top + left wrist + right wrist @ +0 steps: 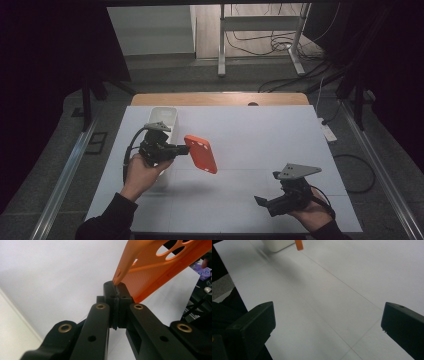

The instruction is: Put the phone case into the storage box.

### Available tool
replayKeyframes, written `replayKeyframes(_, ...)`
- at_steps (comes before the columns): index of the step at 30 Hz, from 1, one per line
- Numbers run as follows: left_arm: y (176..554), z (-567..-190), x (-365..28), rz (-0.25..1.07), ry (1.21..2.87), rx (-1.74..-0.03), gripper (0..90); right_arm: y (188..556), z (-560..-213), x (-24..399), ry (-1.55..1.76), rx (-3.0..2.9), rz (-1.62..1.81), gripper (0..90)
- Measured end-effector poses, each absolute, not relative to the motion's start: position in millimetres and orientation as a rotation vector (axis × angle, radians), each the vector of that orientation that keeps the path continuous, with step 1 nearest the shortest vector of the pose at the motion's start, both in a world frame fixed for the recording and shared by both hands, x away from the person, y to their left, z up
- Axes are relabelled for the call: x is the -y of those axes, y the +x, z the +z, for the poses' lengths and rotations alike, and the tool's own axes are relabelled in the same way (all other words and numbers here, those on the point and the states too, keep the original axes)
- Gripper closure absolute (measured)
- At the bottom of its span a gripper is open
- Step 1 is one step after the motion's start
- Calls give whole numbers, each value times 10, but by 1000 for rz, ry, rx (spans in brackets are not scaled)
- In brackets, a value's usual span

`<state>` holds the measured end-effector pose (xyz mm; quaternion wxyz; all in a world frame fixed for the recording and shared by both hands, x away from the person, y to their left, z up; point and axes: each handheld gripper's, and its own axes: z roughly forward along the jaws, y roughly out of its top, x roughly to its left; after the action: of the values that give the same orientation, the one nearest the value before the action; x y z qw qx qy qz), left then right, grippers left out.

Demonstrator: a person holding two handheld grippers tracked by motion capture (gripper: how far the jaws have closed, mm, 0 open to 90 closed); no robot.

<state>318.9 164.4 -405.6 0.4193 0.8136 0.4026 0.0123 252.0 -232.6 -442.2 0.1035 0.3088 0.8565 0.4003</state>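
Above the desk | one orange phone case clenched by left hand-held gripper | one white bin | right hand-held gripper released, jaws apart

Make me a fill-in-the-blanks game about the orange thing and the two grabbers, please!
1. The left gripper is shut on the edge of an ____ phone case.
2. The right gripper has its jaws ____, with nothing between them.
3. The phone case is held up ____ the white table, not lying on it.
4. Behind the left gripper stands a ____ bin.

Missing words: orange; open; above; white
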Motion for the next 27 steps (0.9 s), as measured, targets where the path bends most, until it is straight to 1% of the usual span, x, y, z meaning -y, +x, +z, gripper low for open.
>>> replayKeyframes(10,3265,-3969,-1782,37,2013,-1042,894,2511,-4426,2515,961,-2475,1183,0)
replayKeyframes(27,3388,-3779,-1981,89,2006,-1103,894,2471,-4419,2757,1040,-2418,1185,0)
